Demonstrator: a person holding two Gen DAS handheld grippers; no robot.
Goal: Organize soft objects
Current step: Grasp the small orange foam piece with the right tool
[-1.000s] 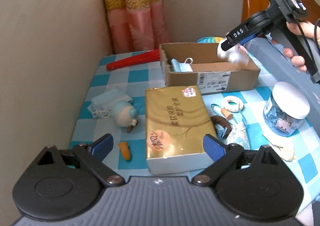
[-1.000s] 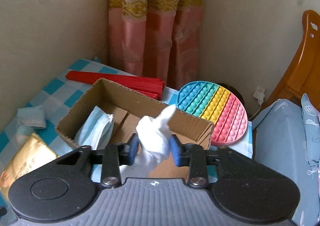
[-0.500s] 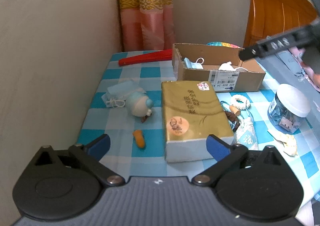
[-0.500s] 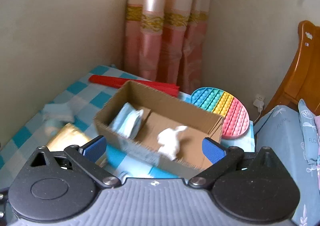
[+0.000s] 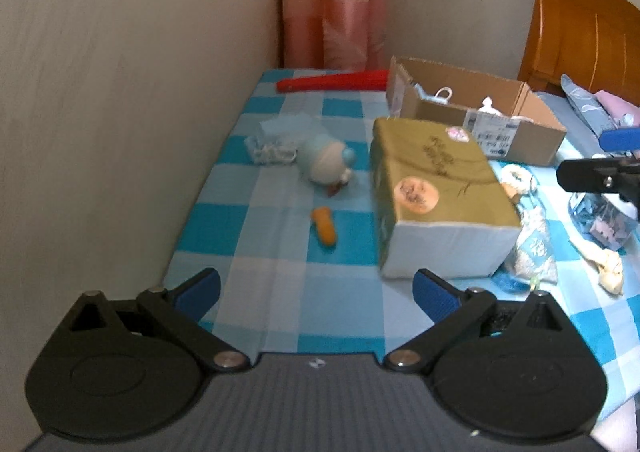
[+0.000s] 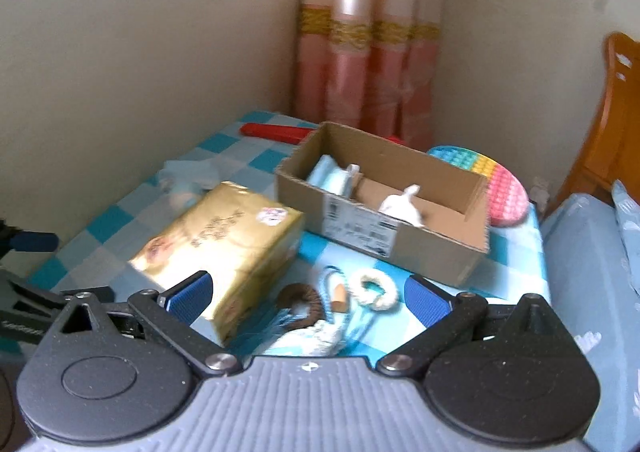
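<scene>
A brown cardboard box [image 6: 440,248] [image 5: 532,120] stands at the back of the checked table and holds a blue face mask [image 6: 332,176] and a white soft toy [image 6: 402,206] [image 5: 490,106]. My right gripper [image 6: 308,296] is open and empty, above a brown hair tie [image 6: 304,304], a white fluffy ring [image 6: 374,288] and a light-blue pouch [image 6: 316,332]. My left gripper [image 5: 316,292] is open and empty over the table's near left. Ahead of it lie an orange soft piece [image 5: 325,230], a blue-and-white plush [image 5: 326,164] and a crumpled mask [image 5: 276,140].
A gold tissue pack [image 5: 436,192] [image 6: 228,244] lies in the middle. A red folded fan [image 5: 332,82] sits at the back by the curtain. A rainbow pop-it mat [image 6: 492,184] lies behind the box. A clear jar [image 5: 600,220] and a cream piece [image 5: 608,264] sit at right. A wall runs along the left.
The right gripper opened and let the white soft toy fall into the box, then drew back over the hair ties. The left gripper shifted left and back, staying open.
</scene>
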